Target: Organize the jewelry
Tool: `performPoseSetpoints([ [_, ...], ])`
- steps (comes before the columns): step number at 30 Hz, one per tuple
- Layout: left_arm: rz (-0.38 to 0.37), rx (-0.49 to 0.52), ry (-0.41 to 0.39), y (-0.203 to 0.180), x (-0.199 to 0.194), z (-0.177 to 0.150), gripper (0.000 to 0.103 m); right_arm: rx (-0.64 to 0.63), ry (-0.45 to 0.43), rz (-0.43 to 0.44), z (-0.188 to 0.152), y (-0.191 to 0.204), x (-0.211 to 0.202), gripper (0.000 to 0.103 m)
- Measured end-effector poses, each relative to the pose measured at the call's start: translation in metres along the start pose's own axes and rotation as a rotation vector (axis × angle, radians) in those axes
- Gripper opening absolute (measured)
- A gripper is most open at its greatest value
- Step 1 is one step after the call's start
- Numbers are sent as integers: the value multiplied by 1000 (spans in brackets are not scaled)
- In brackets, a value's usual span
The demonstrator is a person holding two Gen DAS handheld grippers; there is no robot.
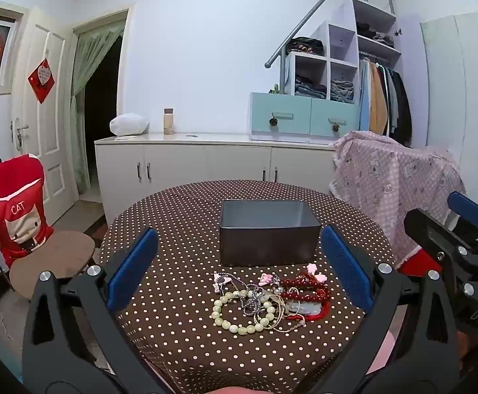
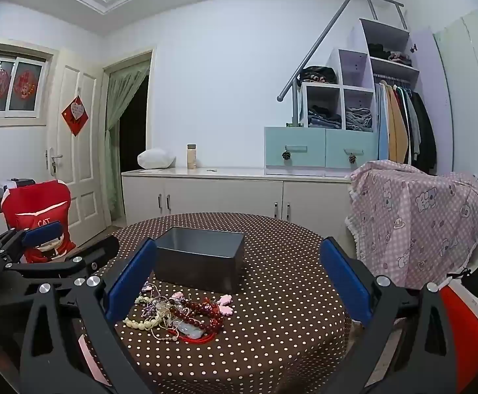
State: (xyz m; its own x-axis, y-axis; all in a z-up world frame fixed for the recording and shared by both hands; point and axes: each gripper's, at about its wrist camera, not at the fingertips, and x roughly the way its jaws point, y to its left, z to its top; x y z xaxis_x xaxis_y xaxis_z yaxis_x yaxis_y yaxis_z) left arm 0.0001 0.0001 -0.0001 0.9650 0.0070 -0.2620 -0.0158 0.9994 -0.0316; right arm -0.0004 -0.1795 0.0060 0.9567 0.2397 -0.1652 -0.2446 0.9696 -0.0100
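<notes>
Both sets of fingers are spread wide and empty. The left gripper (image 1: 239, 269) hangs with its blue pads (image 1: 130, 272) flanking the table, nothing between them but air, and the right gripper (image 2: 239, 282) is just the same, jaws fully apart. Neither touches anything.

Straight ahead of the left gripper at twelve o'clock lies the jewelry pile (image 1: 265, 298), one tangle on the polka-dot tablecloth (image 1: 180, 344): a pale green bead bracelet (image 1: 235, 315), a dark red bead string (image 1: 301, 287), thin chains, and pink charms (image 1: 267, 278). From the right wrist view the same heap sits at about ten o'clock, near the left pad.

Beyond the pile, still at twelve o'clock, stands the open grey box (image 1: 268, 236), and its inside looks bare. So nothing appears sorted yet: every piece is still knotted together outside the box, and the whole job is ahead.
</notes>
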Motion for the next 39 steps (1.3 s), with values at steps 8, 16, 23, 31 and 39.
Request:
performPoseSetpoints([
  [8,-12,-12,-1,5,-2,1,97,-3,11,24,-3,7,4,95],
  [16,-1,8,-14,4,-5,4,97,9,-12,47,-1,6,-2,95],
  [23,8,11,-16,2,-5,4,97,6,-8,50,-3,7,-4,95],
  [31,5,19,-9,0,-3,3,97,15,8,47,-4,4,-2,95],
  [39,20,17,2,0,-1,3,97,12,20,37,-5,3,4,95],
])
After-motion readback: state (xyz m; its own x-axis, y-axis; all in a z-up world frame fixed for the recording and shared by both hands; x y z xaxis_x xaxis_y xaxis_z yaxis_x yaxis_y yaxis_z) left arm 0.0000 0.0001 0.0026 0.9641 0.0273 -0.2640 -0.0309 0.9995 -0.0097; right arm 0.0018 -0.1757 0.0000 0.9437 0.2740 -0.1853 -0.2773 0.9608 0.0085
